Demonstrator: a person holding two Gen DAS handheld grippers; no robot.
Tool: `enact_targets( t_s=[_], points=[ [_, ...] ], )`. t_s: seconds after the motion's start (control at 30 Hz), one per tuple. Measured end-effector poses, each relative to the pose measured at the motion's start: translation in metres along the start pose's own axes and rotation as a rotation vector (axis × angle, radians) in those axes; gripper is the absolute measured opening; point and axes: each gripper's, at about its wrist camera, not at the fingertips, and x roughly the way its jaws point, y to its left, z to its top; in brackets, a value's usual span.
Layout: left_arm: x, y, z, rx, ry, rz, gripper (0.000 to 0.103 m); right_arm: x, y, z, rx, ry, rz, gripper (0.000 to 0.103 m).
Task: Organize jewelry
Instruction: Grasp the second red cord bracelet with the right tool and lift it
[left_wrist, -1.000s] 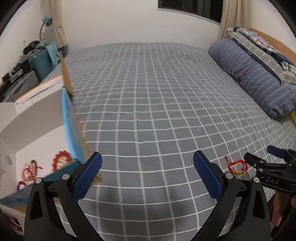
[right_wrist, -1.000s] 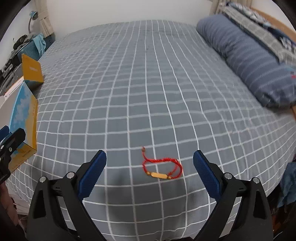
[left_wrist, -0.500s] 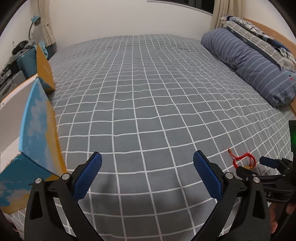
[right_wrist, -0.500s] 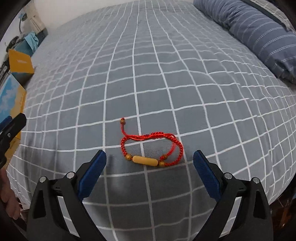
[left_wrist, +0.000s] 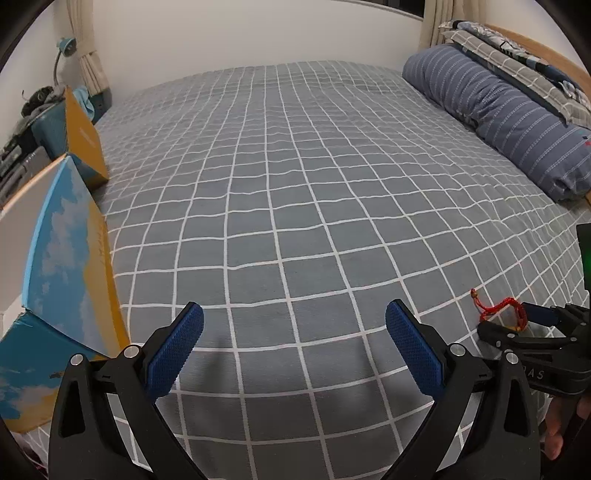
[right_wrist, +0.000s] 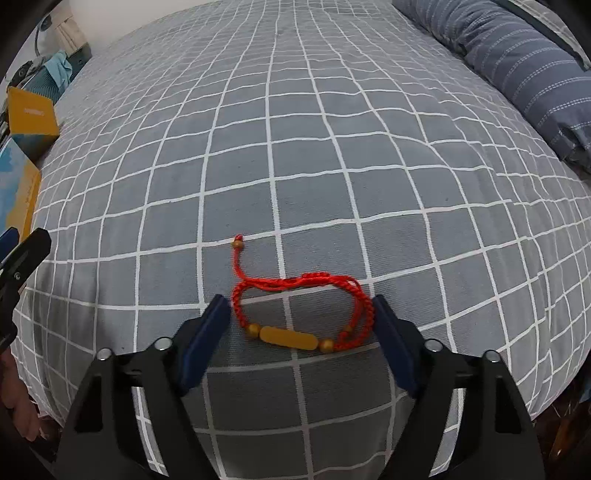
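A red cord bracelet with an amber bar and beads lies flat on the grey checked bedsheet. My right gripper points down over it, its jaws closing with the bracelet between them. The blue pads stand at the loop's two sides and the cord keeps its shape. In the left wrist view the bracelet and the right gripper sit at the far right. My left gripper hangs open above bare sheet with nothing in it, and its tip shows at the left edge.
An open blue and yellow cardboard box stands at the bed's left edge, also seen as the box in the right wrist view. A rolled striped duvet lies along the right side. A person's fingers hold the right gripper.
Both grippers have sunk toward the bed. The right gripper's jaws have narrowed around the bracelet. The box's inside with its jewellery has gone out of the left wrist view.
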Motion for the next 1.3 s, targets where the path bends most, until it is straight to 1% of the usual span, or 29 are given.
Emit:
enact_targets(
  t_s=[0.07, 0.23, 0.3, 0.37, 0.43, 0.5, 0.57, 0.6, 1.07, 1.3],
  points=[
    [-0.001, 0.002, 0.0, -0.007, 0.002, -0.006, 0.097, 0.0, 0.0, 0.0, -0.004, -0.001, -0.004, 0.065],
    [-0.002, 0.003, 0.0, -0.01, 0.001, -0.007, 0.097, -0.001, 0.0, -0.001, -0.016, -0.001, -0.011, 0.048],
    [-0.002, 0.002, 0.0, -0.009, 0.003, -0.007, 0.097, -0.002, 0.002, -0.002, -0.02, -0.002, -0.013, 0.04],
    [-0.001, 0.002, 0.0, -0.009, 0.004, -0.007, 0.097, -0.001, 0.002, -0.001, -0.023, -0.003, -0.016, 0.035],
    [-0.001, 0.002, 0.0, -0.008, 0.006, -0.007, 0.097, -0.001, 0.0, 0.0, -0.024, -0.005, -0.017, 0.027],
    [-0.002, 0.002, 0.0, -0.008, 0.006, -0.008, 0.097, -0.001, -0.001, 0.0, -0.023, -0.006, -0.013, 0.017],
    [-0.002, 0.002, 0.0, -0.007, 0.006, -0.008, 0.097, -0.001, -0.002, 0.002, -0.025, -0.009, -0.013, 0.015],
    [-0.001, 0.001, 0.0, -0.006, 0.007, -0.008, 0.097, -0.001, -0.001, 0.002, -0.026, -0.012, -0.016, 0.012],
    [-0.004, 0.001, 0.0, -0.011, 0.003, -0.012, 0.097, -0.013, -0.007, 0.002, -0.012, -0.05, -0.009, 0.011],
    [-0.01, 0.003, 0.001, -0.017, -0.005, -0.018, 0.097, -0.025, -0.005, 0.001, 0.0, -0.097, -0.003, 0.011]
  ],
)
